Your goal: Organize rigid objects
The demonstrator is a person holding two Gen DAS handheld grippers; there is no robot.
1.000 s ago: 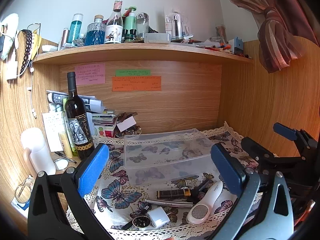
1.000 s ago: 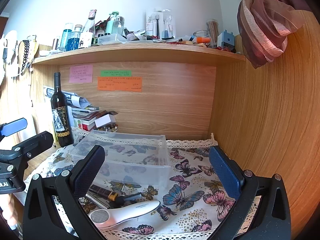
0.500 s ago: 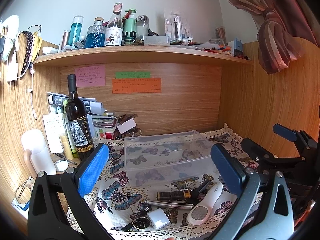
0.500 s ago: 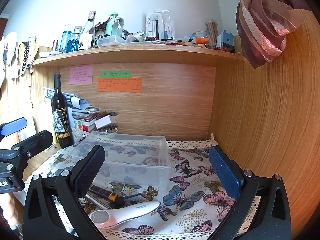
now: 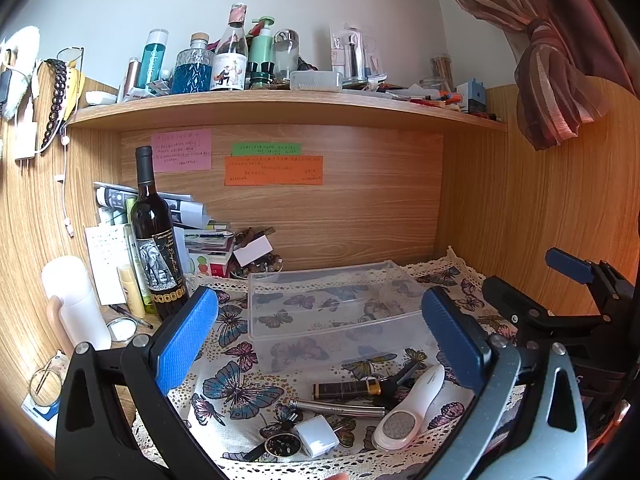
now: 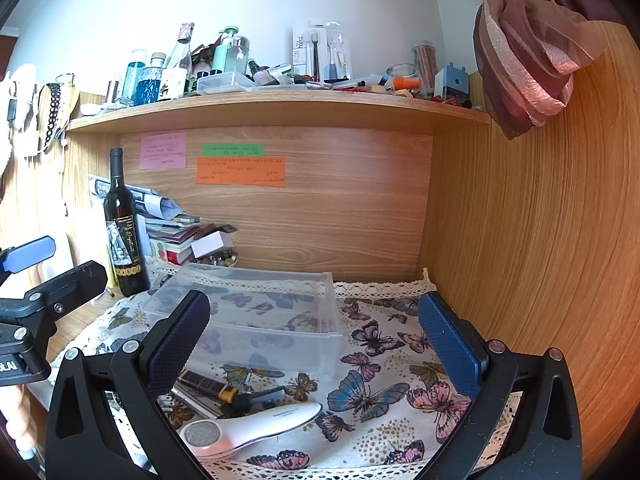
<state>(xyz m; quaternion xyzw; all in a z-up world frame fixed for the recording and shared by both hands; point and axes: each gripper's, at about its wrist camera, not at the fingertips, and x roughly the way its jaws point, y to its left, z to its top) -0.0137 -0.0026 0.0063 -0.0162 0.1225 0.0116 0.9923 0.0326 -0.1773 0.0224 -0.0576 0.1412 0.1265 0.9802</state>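
Note:
A clear plastic bin (image 5: 332,312) (image 6: 256,312) sits empty on the butterfly cloth. In front of it lie a white handheld device (image 5: 408,412) (image 6: 256,426), a dark tube with a gold end (image 5: 348,390) (image 6: 206,384), a metal pen (image 5: 340,408), a white cube charger (image 5: 318,438) and a small round black item (image 5: 282,446). My left gripper (image 5: 320,344) hangs open above these items, holding nothing. My right gripper (image 6: 316,344) is open too, above the cloth to the right of the bin, and also shows at the right edge of the left wrist view (image 5: 560,308).
A wine bottle (image 5: 156,240) stands at the back left beside stacked books and papers (image 5: 200,236) and a white cup (image 5: 76,300). A cluttered shelf (image 5: 280,108) runs overhead. Wooden walls close the back and right. A curtain (image 6: 528,52) hangs at top right.
Both grippers have barely shifted; the views sit slightly lower in frame. Nothing was taken hold of or moved.

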